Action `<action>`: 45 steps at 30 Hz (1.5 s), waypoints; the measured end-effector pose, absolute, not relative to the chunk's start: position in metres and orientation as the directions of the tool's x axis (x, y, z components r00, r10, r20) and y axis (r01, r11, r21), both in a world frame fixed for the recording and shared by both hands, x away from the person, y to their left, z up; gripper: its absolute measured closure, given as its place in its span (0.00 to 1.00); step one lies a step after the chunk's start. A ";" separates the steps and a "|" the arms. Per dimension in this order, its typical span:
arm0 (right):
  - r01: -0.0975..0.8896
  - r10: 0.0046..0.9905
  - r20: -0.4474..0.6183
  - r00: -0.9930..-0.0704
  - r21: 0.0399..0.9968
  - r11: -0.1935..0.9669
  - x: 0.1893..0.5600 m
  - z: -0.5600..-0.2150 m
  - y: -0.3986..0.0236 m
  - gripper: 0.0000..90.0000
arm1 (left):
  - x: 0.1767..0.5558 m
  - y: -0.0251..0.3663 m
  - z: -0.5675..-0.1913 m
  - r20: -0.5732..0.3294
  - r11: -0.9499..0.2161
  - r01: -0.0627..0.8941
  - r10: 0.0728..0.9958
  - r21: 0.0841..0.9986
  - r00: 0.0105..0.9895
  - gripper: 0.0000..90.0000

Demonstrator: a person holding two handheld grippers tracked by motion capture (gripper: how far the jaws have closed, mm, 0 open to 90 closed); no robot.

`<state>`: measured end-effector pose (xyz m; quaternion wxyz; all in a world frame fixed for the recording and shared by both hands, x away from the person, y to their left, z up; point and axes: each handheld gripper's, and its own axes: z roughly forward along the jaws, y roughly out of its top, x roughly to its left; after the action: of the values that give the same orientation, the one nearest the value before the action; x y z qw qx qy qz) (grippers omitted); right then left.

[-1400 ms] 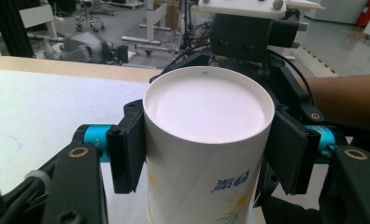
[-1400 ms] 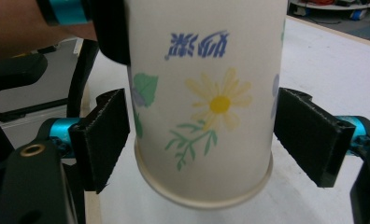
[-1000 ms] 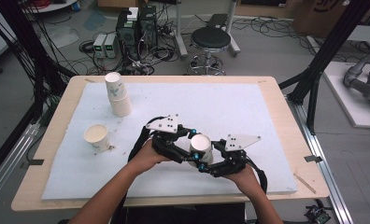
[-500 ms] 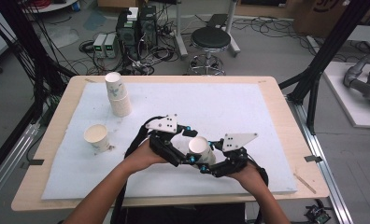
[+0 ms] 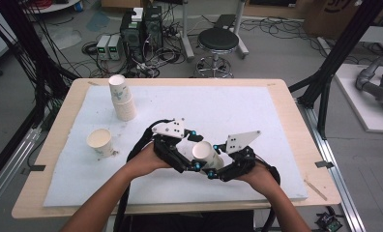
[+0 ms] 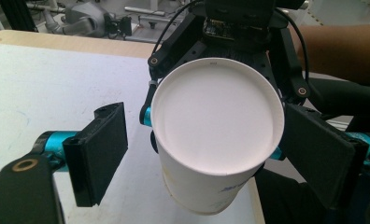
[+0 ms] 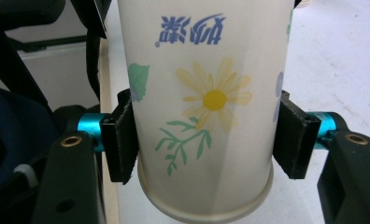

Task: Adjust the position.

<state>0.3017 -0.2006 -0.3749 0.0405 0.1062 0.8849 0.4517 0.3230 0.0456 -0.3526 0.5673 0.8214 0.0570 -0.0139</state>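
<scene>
A white paper cup (image 5: 205,152) with a flower print hangs tilted above the mat at the front middle, between both grippers. My right gripper (image 5: 213,160) is shut on it: in the right gripper view both pads (image 7: 120,142) press the cup's (image 7: 206,102) sides, near its rim. My left gripper (image 5: 195,151) is open, its jaws having just been opening. In the left gripper view the cup's flat bottom (image 6: 218,123) faces the camera between the spread pads (image 6: 99,154), with a gap at the left pad.
An upside-down stack of paper cups (image 5: 121,99) stands at the back left of the white mat (image 5: 238,108). A single upright cup (image 5: 100,142) sits at the left. The wooden table edge (image 5: 281,83) borders the mat. Cables and a stool lie on the floor beyond.
The cup stays between the two grippers at the front middle. Both hands have barely shifted.
</scene>
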 end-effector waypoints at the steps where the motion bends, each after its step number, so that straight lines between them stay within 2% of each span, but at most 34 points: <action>1: 0.148 0.220 0.020 -0.975 0.799 0.583 0.302 -0.373 -0.199 0.39 | 0.323 0.046 -0.351 -0.083 -0.357 0.105 0.077 0.928 0.994 0.18; 10: 0.137 0.205 -0.003 -0.979 0.734 0.665 0.306 -0.368 -0.192 0.39 | 0.324 0.046 -0.351 -0.077 -0.422 0.099 0.070 0.901 0.995 0.18; 16: 0.129 0.193 -0.020 -0.981 0.673 0.728 0.305 -0.366 -0.183 0.39 | 0.324 0.041 -0.353 -0.072 -0.473 0.091 0.060 0.876 0.996 0.20; 17: 0.122 0.186 -0.034 -0.982 0.639 0.759 0.304 -0.365 -0.181 0.39 | 0.325 0.040 -0.354 -0.070 -0.481 0.088 0.056 0.872 0.996 0.20; 26: 0.116 0.173 -0.045 -0.984 0.572 0.812 0.306 -0.363 -0.175 0.38 | 0.326 0.037 -0.357 -0.079 -0.526 0.094 0.051 0.845 0.996 0.23; 34: 0.095 0.149 -0.066 -0.987 0.510 0.855 0.307 -0.362 -0.168 0.38 | 0.326 0.034 -0.360 -0.091 -0.554 0.093 0.031 0.827 0.995 0.29; 37: 0.091 0.145 -0.071 -0.987 0.494 0.865 0.305 -0.363 -0.165 0.39 | 0.326 0.034 -0.361 -0.084 -0.564 0.078 0.015 0.822 0.996 0.39; 45: 0.085 0.133 -0.069 -0.989 0.474 0.876 0.304 -0.364 -0.164 0.39 | 0.325 0.034 -0.362 -0.074 -0.577 0.058 -0.005 0.814 0.997 0.41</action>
<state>0.3037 -0.1639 -0.3641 0.0499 0.0563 0.9673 0.2421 0.3249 0.0335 -0.3617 0.4594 0.8874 0.0149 -0.0341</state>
